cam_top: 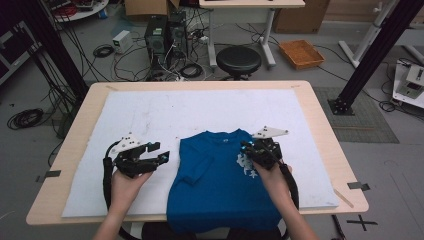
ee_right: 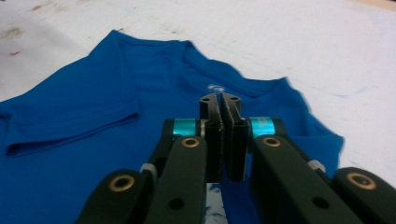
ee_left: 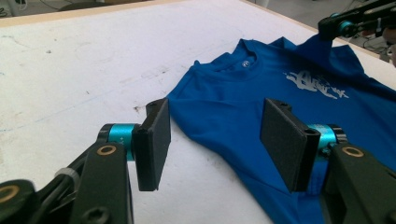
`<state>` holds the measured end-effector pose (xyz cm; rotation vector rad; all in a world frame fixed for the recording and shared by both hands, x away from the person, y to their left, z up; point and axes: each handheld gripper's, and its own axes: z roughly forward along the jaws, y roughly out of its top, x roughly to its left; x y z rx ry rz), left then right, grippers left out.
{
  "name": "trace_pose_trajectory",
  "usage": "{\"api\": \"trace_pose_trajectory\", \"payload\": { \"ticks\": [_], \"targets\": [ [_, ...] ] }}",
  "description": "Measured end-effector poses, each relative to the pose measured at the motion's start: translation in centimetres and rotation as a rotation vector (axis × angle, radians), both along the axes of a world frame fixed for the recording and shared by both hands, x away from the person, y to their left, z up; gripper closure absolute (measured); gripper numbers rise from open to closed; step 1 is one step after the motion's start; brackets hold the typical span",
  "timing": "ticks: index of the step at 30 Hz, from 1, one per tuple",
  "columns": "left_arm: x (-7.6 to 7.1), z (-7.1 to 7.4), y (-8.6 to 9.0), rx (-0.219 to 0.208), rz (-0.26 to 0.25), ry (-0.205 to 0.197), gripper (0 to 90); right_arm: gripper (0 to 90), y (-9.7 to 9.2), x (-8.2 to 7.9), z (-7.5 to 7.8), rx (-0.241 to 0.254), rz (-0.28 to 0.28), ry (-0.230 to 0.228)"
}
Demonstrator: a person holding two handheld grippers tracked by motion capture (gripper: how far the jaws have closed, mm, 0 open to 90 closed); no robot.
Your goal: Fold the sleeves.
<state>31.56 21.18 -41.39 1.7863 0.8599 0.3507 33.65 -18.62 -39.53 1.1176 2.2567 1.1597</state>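
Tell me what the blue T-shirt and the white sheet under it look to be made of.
T-shirt: looks like thin knit fabric, matte; it creases softly and lies limp, with a white print on the chest. White sheet: seems a stiff matte board or foam, scuffed and smudged; its exact material is unclear.

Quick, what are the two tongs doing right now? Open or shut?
Left tongs: open, holding nothing, at the left edge of the blue T-shirt.
Right tongs: shut; whether they pinch the shirt cannot be told.
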Motion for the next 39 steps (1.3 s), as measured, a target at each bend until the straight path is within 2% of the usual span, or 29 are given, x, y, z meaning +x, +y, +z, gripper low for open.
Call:
{"api": "trace_pose_trajectory", "payload": {
  "ticks": [3, 7, 8, 9, 10, 13, 15, 16, 20, 25, 28, 29, 32, 34, 37, 38, 39],
  "targets": [
    [0.0, 0.0, 0.0, 0.0, -0.005, 0.001, 43.1, 81.0, 0.2, -0.1, -0.2, 0.012, 0.01, 0.008],
    [0.0, -0.1, 0.0, 0.001, -0.003, 0.005, 43.1, 78.4, -1.7, -0.6, 0.2, 0.077, -0.019, -0.005],
    [0.0, -0.1, 0.0, -0.002, -0.001, 0.006, 43.1, 77.5, -2.5, -0.8, 0.3, 0.089, -0.031, -0.003],
    [0.0, -0.1, 0.1, -0.002, -0.002, 0.006, 43.1, 77.5, -2.5, -0.8, 0.3, 0.089, -0.031, -0.003],
    [0.0, -0.1, 0.1, 0.0, -0.003, 0.007, 43.1, 75.9, -4.1, -1.3, 0.2, 0.104, -0.065, 0.004],
    [0.1, -0.1, 0.0, 0.0, -0.006, 0.012, 43.1, 73.1, -6.6, -2.2, -0.6, 0.121, -0.113, 0.017],
    [0.1, -0.2, -0.1, -0.001, -0.005, 0.011, 43.1, 72.8, -7.2, -2.5, -0.9, 0.137, -0.126, 0.033],
    [0.1, -0.2, -0.1, 0.001, -0.006, 0.013, 43.1, 72.3, -8.0, -3.1, -1.6, 0.151, -0.137, 0.05],
    [0.1, -0.2, -0.5, -0.001, -0.013, 0.016, 43.1, 69.8, -7.9, -3.5, -2.4, 0.148, -0.127, 0.082],
    [0.1, -0.2, -0.6, 0.002, -0.014, 0.017, 43.1, 70.3, -7.5, -2.9, -3.5, 0.124, -0.11, 0.127],
    [0.1, -0.2, -0.5, 0.003, -0.014, 0.019, 43.1, 85.2, -7.1, -2.8, -4.0, 0.102, -0.084, 0.141],
    [0.1, -0.3, -0.5, 0.001, -0.012, 0.02, 43.1, 90.0, -7.0, -2.8, -4.0, 0.098, -0.072, 0.136],
    [0.1, -0.3, -0.4, -0.001, -0.009, 0.021, 43.1, 90.0, -6.8, -3.1, -3.7, 0.096, -0.056, 0.127],
    [0.1, -0.3, -0.4, -0.003, -0.008, 0.024, 43.1, 90.0, -6.4, -3.7, -3.1, 0.093, -0.025, 0.101],
    [0.1, -0.3, -0.4, 0.003, -0.011, 0.022, 43.1, 90.0, -6.2, -4.3, -2.8, 0.087, -0.01, 0.078],
    [0.1, -0.3, -0.4, 0.002, -0.01, 0.024, 43.1, 83.0, -6.3, -4.4, -2.8, 0.089, -0.012, 0.069],
    [0.1, -0.3, -0.4, 0.004, -0.01, 0.025, 43.1, 70.1, -6.3, -4.3, -2.8, 0.099, -0.028, 0.075]
  ]
}}
